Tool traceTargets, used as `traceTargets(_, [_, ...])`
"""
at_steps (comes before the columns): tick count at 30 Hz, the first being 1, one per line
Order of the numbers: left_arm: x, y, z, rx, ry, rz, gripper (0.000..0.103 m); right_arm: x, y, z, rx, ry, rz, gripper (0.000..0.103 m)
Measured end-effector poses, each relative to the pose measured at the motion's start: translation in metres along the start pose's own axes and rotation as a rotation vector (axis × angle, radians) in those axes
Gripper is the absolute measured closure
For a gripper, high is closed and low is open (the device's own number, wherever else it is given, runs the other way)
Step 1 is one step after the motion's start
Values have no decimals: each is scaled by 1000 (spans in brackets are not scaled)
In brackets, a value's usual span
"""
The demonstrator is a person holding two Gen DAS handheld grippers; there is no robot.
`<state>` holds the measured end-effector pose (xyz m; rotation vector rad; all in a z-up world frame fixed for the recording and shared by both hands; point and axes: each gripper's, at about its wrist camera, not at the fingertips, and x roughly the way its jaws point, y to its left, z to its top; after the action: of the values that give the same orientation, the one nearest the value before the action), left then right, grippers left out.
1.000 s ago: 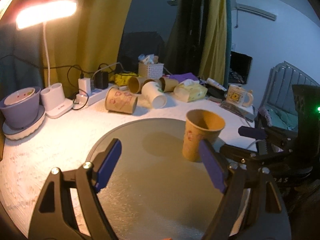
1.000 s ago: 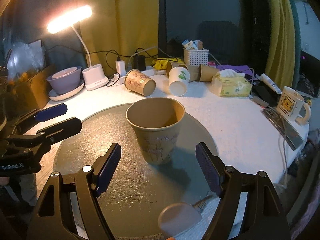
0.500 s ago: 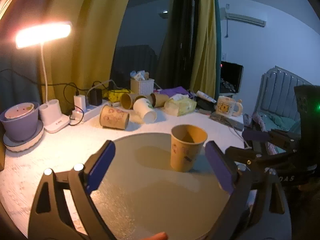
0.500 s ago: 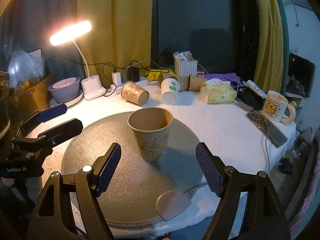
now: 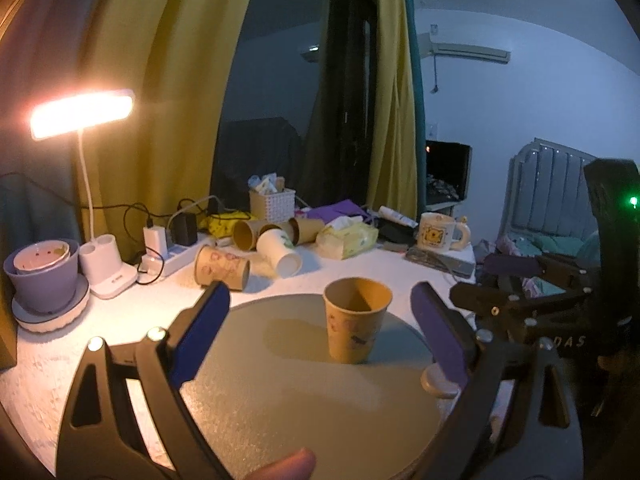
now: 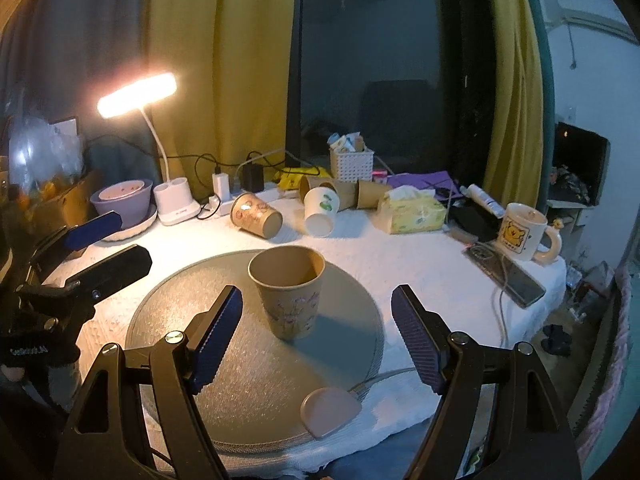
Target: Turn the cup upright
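A brown paper cup (image 5: pixel 355 322) (image 6: pixel 289 291) stands upright, mouth up, on the round grey mat (image 5: pixel 280 384) (image 6: pixel 240 372). My left gripper (image 5: pixel 320 336) is open and empty, held back from the cup with space on both sides. My right gripper (image 6: pixel 316 332) is open and empty, also a little short of the cup. Each gripper shows in the other's view, the right one (image 5: pixel 520 292) and the left one (image 6: pixel 96 248), both open.
Several paper cups lie on their sides at the back, one printed (image 6: pixel 256 216), one white (image 6: pixel 320 210). A lit desk lamp (image 6: pixel 138 94), purple bowl (image 6: pixel 122 200), tissue pack (image 6: pixel 412 210), mug (image 6: pixel 520 232), phone (image 6: pixel 508 272) and a pink disc (image 6: pixel 328 410) surround the mat.
Both grippers have drawn back and up from the cup, which now looks smaller and farther away. The cup has stayed upright in the same place on the mat.
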<state>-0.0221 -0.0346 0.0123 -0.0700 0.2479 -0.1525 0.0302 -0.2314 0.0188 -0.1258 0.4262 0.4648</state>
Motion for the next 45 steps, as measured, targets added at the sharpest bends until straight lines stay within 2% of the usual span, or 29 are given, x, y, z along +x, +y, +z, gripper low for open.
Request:
traceTargets(13, [-16, 5, 8, -24, -72, 13, 10, -15, -3, 9, 29, -50, -16, 23])
traceTargets(45, [-10, 6, 5, -36, -51, 30, 10, -1, 0, 1, 24, -7, 6, 23])
